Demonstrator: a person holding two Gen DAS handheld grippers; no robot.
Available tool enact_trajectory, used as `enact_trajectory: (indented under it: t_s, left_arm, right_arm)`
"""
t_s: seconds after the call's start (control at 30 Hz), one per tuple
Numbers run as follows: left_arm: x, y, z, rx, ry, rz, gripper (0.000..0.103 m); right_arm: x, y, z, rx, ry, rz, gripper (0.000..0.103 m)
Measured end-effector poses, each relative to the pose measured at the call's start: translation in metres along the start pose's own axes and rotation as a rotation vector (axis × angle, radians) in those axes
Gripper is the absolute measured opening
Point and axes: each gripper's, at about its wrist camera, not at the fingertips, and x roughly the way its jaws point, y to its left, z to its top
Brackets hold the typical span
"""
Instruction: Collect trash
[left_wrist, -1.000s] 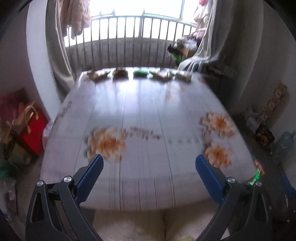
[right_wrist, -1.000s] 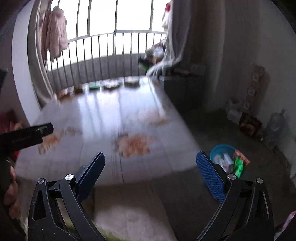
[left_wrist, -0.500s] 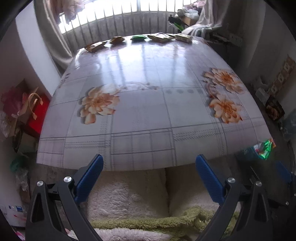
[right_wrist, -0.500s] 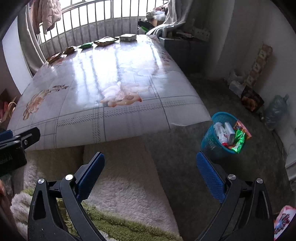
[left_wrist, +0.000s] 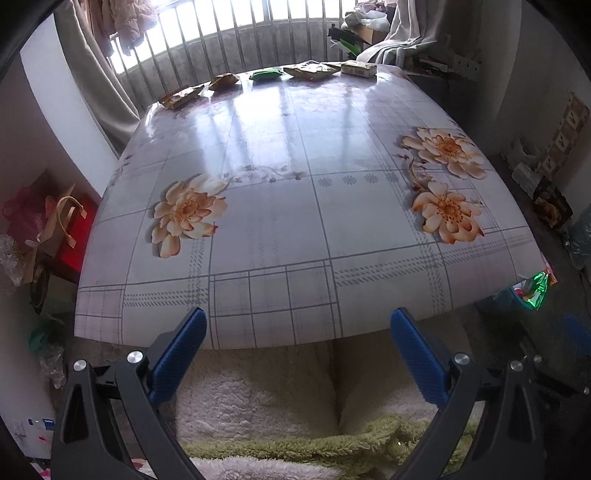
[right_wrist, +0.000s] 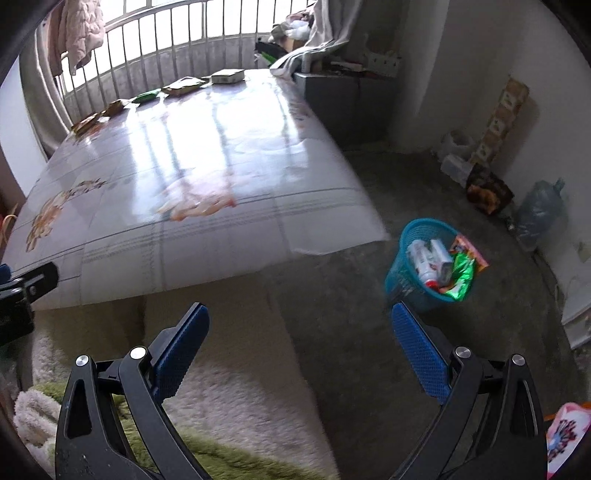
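Several flat wrappers line the far edge of the flowered table (left_wrist: 295, 229): a brown one (left_wrist: 181, 96), a crumpled gold one (left_wrist: 223, 81), a green one (left_wrist: 266, 74), a tan one (left_wrist: 310, 70) and a pale box (left_wrist: 359, 68). The right wrist view shows the same row, with the green wrapper (right_wrist: 147, 96) and the box (right_wrist: 228, 76). A blue mesh bin (right_wrist: 417, 258) with trash in it stands on the floor right of the table. My left gripper (left_wrist: 297, 334) hangs open over the table's near edge. My right gripper (right_wrist: 299, 332) is open above the floor, left of the bin.
A fluffy white and green blanket (left_wrist: 266, 398) lies under both grippers. Red bags (left_wrist: 55, 229) crowd the floor at the left. Boxes (right_wrist: 487, 188) and a water jug (right_wrist: 539, 212) stand along the right wall. A railing (left_wrist: 236, 40) with curtains runs behind the table.
Both views tilted down from the window onto the table's near edge and the blanket, then eased back up slightly. The blue bin came fully into the right wrist view. Both grippers stayed open.
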Motion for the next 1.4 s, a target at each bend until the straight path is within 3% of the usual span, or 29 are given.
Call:
enact_trajectory:
  t_s: [0.4,1.4]
  left_arm:
    - [-0.001,0.005,0.003,-0.020,-0.005,0.004,0.098]
    - [-0.002,0.006,0.002,-0.021,-0.009,0.003,0.098]
  right_arm:
    - [-0.004,-0.014,0.007,-0.004,-0.025,-0.046,0.095]
    - [-0.006,-0.013,0.009,-0.018,-0.031,-0.047,0.095]
